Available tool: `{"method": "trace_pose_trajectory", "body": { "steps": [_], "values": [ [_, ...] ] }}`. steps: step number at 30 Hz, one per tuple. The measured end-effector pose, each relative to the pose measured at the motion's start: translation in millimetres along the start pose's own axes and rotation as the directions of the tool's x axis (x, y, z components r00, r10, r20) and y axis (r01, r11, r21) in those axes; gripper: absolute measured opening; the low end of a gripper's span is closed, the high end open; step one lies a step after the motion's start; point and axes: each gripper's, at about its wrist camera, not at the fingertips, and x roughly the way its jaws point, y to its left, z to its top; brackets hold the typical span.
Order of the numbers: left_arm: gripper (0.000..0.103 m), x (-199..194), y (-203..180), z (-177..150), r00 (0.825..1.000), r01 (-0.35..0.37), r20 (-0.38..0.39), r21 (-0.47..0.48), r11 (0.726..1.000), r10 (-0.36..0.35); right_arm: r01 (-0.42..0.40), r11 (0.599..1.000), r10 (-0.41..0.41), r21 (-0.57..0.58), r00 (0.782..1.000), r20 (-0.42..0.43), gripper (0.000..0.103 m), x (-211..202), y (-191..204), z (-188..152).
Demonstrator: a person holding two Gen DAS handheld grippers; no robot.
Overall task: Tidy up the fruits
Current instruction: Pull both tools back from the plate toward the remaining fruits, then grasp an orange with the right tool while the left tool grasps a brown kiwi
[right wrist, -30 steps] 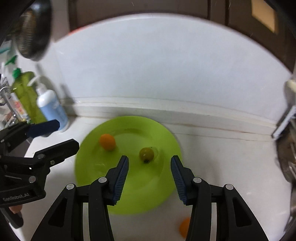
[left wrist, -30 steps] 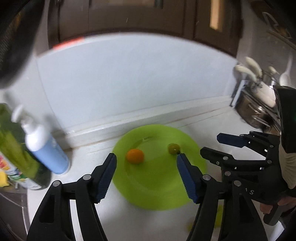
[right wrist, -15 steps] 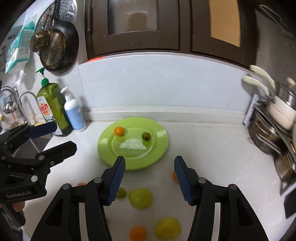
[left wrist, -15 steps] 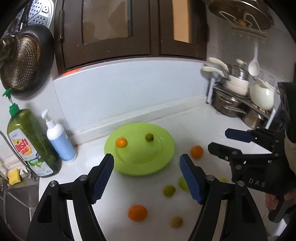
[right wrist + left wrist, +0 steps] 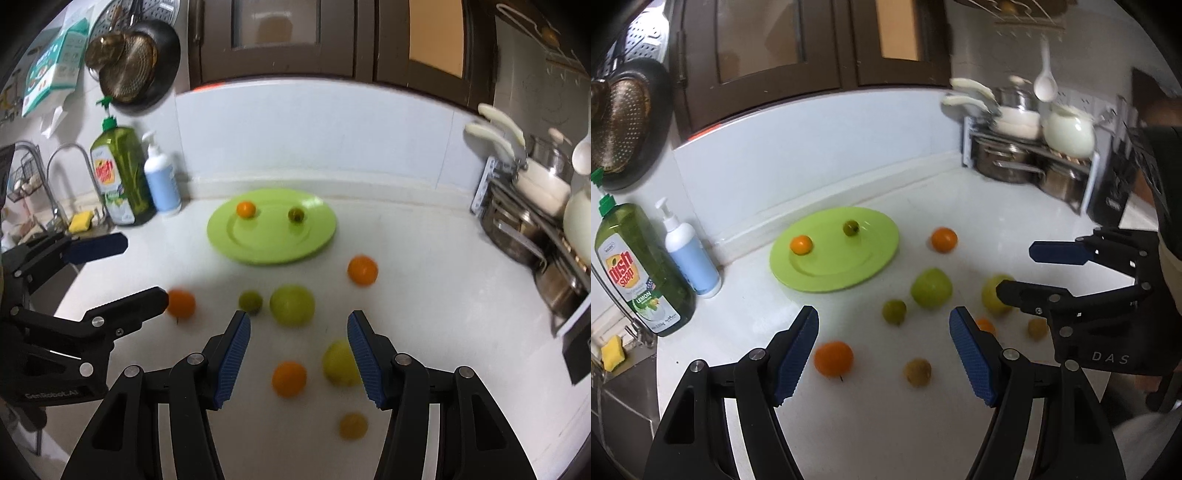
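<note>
White tabletop [image 5: 424,258] in a kitchen stretches before us, with a green plate [image 5: 266,247] near the back wall holding a small orange [image 5: 246,209] and a small green fruit [image 5: 296,214]. Loose oranges, green and yellow fruits lie scattered in front of the plate. We hold our left hand-held gripper [image 5: 882,350] and right hand-held gripper [image 5: 298,356] above them, both with jaws apart and empty.

A: What surrounds the white counter [image 5: 424,258]?
B: A pale blue backsplash [image 5: 314,129], dark brown cabinets [image 5: 332,37] above.
A: And the right corner?
B: A pot rack [image 5: 1034,166].
</note>
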Motion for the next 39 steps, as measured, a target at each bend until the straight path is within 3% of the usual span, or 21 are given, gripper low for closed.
{"method": "trace_pose_trajectory", "body": {
  "steps": [9, 16, 39],
  "values": [
    [0.072, 23.0, -11.3, -34.3, 0.997, 0.046, -0.061, 0.051, 0.998, -0.042, -0.014, 1.000, 0.014, -0.003, 0.996, -0.087, 0.056, 20.0, 9.1, -36.4],
    [0.063, 46.2, -16.2, -51.9, 0.990, 0.084, -0.116, 0.073, 0.994, -0.075, -0.026, 1.000, 0.026, 0.000, 0.993, -0.119, 0.055, 35.3, 10.6, -50.2],
    [0.034, 89.3, -12.0, -54.2, 0.972, 0.139, -0.192, 0.017, 0.990, -0.133, -0.055, 0.997, 0.065, 0.055, 0.982, -0.179, 0.037, 74.5, 3.3, -49.6]
  ]
}}
